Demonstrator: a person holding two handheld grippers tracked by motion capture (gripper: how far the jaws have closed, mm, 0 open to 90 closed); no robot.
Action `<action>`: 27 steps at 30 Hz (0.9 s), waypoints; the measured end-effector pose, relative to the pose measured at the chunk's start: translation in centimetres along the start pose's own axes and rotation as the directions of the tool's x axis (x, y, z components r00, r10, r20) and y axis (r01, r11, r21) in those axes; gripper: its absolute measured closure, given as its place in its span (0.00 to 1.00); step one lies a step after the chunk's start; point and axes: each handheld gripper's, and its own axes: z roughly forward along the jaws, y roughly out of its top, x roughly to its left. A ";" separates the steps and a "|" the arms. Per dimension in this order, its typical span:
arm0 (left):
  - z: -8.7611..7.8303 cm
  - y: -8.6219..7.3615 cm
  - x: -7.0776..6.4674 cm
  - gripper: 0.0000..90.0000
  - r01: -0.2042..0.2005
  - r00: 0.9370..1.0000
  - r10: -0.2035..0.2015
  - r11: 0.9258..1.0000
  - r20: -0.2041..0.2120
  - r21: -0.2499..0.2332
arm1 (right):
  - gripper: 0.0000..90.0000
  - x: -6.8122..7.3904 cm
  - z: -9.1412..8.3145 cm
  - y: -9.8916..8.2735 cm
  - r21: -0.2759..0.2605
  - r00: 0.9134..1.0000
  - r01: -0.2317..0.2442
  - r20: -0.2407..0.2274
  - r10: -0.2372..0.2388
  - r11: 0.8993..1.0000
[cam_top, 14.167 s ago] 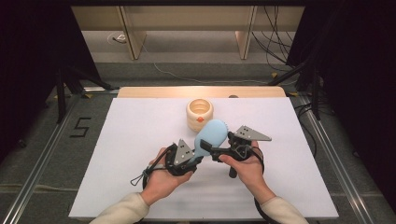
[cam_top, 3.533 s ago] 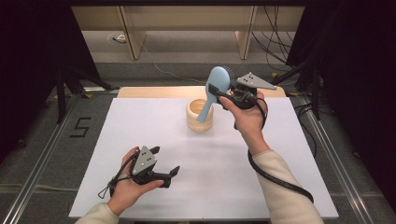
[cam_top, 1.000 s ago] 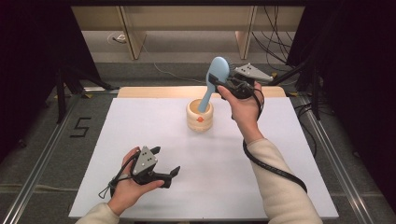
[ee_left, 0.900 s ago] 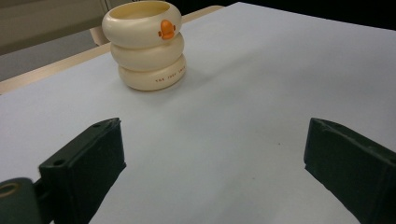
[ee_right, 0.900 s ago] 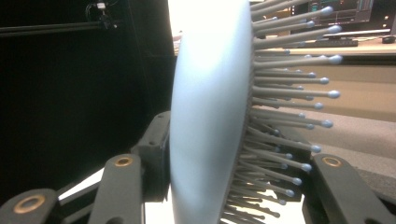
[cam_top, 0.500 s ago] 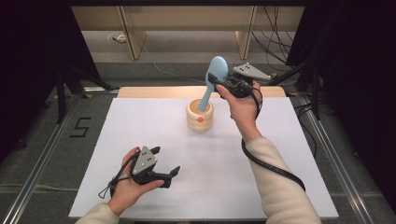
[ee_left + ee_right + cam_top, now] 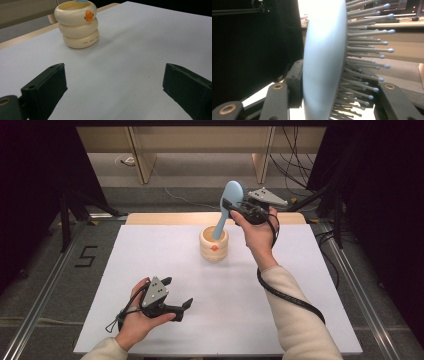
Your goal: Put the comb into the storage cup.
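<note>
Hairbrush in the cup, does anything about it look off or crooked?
The hairbrush leans handle-down in the cup, tilted rather than upright, its head gripped by the right gripper. Nothing looks spilled or damaged. The left gripper is open above the table.

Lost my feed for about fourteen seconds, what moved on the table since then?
The blue hairbrush left the near middle of the table, where both grippers met at it. The left gripper let go and drew back to the near left, fingers open. The right gripper carried the brush away to the cream duck cup and stood its handle inside, fingers still shut on the head. The cup stayed put.
</note>
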 end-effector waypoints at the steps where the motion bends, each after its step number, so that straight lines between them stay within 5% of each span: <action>1: 0.0 0.0 0.0 0.05 0.000 1.000 0.000 1.000 0.000 0.000 | 0.56 0.0 0.0 0.0 0.000 1.000 0.000 0.001 0.000 1.000; 27: 0.0 0.0 0.0 0.05 0.003 1.000 -0.003 1.000 0.004 0.002 | 0.56 0.0 1.1 -0.5 0.016 1.000 0.009 0.012 -0.010 1.000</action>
